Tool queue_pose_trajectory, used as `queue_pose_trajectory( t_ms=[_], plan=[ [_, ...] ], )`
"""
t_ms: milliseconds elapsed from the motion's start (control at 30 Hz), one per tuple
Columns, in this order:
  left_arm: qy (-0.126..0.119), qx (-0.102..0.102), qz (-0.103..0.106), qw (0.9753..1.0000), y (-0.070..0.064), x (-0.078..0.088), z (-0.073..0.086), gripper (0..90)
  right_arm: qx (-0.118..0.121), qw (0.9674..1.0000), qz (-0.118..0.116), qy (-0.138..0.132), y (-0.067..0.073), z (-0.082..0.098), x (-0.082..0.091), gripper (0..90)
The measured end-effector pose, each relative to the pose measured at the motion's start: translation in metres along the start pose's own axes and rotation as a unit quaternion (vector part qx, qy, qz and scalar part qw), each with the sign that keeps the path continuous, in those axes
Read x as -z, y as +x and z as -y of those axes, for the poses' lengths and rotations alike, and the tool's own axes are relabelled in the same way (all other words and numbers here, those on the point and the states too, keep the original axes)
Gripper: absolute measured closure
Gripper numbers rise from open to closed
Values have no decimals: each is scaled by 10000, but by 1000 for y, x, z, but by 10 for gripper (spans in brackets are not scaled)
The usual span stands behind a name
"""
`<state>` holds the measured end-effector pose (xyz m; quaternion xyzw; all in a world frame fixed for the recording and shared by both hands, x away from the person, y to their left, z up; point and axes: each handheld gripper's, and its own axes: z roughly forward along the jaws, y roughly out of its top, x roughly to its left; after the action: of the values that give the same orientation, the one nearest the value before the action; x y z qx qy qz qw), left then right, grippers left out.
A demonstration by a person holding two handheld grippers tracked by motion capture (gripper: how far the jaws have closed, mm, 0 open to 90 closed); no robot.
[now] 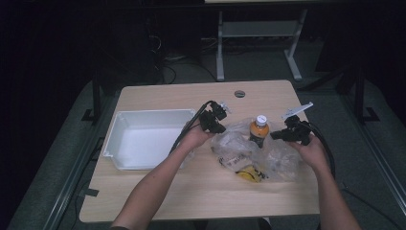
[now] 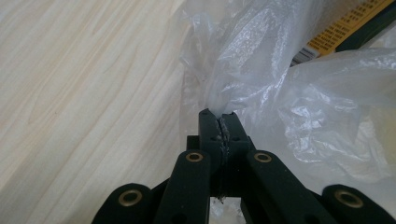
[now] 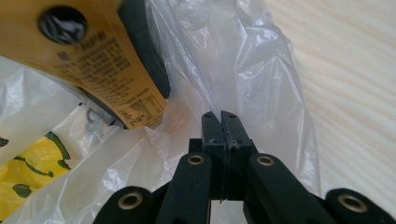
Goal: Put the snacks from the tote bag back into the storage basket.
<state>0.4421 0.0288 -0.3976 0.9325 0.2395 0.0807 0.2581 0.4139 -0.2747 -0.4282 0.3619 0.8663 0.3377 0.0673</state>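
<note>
High view: light wooden table (image 1: 191, 191), thin clear crinkled plastic bag (image 1: 239, 148) lying near centre, orange-labelled bottle with white cap (image 1: 259, 130) standing upright inside it, yellow printed packet (image 1: 249, 175) at bag's near edge, empty white plastic tray (image 1: 143, 139) just left of bag. Left gripper (image 1: 221, 128) clamped on bag's left edge; left gripper view confirms jaws together with film pinched between pads. Right gripper (image 1: 276, 136) at bag's right side; right gripper view shows jaws together, film pinched in seam. Step judged: bag mouth gripped both sides, ready for spreading open or lifting. Next move probably calls for even pull apart, keeping bottle from tipping; thin film may slip or tear.
</note>
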Motion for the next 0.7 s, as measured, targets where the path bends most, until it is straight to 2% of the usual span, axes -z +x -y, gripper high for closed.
queue_pose_trajectory(
  t_ms=[133, 267, 333, 500, 600, 700],
  plan=[
    [46, -74, -32, 10000, -3, -1, 0, 899, -115, 9999, -35, 79, 0, 3, -4, 898],
    [132, -80, -22, 9999, -3, -4, 1, 898, -77, 9999, -27, 110, 0, 5, -8, 898],
    [99, -64, -10, 9999, -4, -6, 2, 898, -67, 9999, 34, 84, 1, 6, -8, 898],
    [179, -127, 18, 9998, -4, -8, 2, 896, -144, 9998, -32, 100, -1, 12, -13, 898],
    [154, -31, 65, 9999, -3, -7, 3, 885, -113, 9999, -11, 67, 0, 11, -13, 898],
    [111, -40, 92, 9999, -1, -2, 4, 843, -129, 9999, 26, 58, 1, 10, -11, 898]
  ],
)
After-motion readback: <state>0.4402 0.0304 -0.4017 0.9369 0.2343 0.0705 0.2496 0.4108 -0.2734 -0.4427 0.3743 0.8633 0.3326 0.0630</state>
